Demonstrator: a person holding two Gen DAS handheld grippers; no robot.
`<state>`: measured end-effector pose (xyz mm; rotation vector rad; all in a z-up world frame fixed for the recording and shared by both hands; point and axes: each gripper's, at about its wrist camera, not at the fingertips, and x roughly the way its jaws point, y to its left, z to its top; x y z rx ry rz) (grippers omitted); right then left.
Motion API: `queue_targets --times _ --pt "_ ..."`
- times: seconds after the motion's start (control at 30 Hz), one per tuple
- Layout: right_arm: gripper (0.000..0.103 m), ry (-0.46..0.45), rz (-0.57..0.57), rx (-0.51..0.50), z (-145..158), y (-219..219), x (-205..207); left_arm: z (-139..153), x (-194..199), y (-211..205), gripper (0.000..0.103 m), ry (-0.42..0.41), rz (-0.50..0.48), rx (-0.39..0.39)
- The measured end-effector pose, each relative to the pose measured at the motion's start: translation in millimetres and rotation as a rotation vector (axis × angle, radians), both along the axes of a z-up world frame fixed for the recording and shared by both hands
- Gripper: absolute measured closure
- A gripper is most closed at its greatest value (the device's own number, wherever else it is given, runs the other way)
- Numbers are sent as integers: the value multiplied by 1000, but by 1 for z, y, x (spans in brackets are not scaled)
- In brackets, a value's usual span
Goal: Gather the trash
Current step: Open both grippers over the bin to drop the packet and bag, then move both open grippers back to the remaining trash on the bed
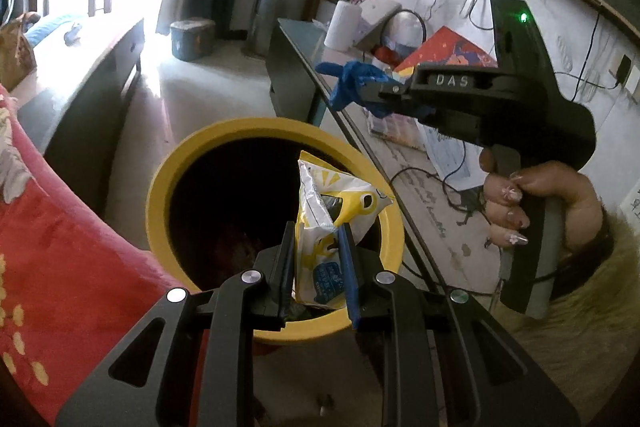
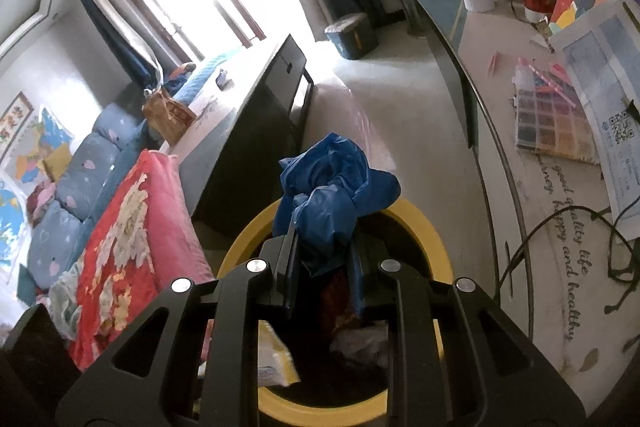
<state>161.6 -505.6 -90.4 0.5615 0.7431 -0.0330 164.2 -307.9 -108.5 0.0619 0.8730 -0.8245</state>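
The bin (image 1: 168, 187) is standing on the floor between the bed (image 2: 132, 219) and the bench (image 2: 540, 219). A wrapper (image 1: 332, 223) is hanging over the bin's mouth, a bag (image 2: 332, 187) above its rim.

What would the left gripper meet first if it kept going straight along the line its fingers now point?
Probably the dark inside of the yellow bin. The left gripper, shut on a white-and-yellow wrapper, points down into the open mouth; nothing shows in between, though depth is unclear.

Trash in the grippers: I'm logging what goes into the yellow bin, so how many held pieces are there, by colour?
White and yellow snack wrapper, in the left gripper: 1
Blue plastic bag, in the right gripper: 1
Total: 2, both above the yellow bin.
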Motion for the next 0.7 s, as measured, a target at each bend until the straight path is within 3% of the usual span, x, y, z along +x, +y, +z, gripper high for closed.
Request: queue_targets --times 0.2,0.23,0.27,0.37,0.47,0.7 --pt "78 15 20 11 -5 4 2 -10 9 -4 77 31 -2 -23" --pt "72 16 19 13 -6 4 3 -12 10 -3 66 29 3 -24" --pt "64 18 14 16 -6 3 3 -12 12 -2 47 24 13 -25" --pt "59 14 0 21 -6 0 2 -10 16 4 25 22 43 -42" --pt "54 8 -9 20 -4 -1 1 -4 13 10 11 -10 68 -39" --pt "46 -23 -2 4 6 3 -3 17 9 29 7 -56 133 -64"
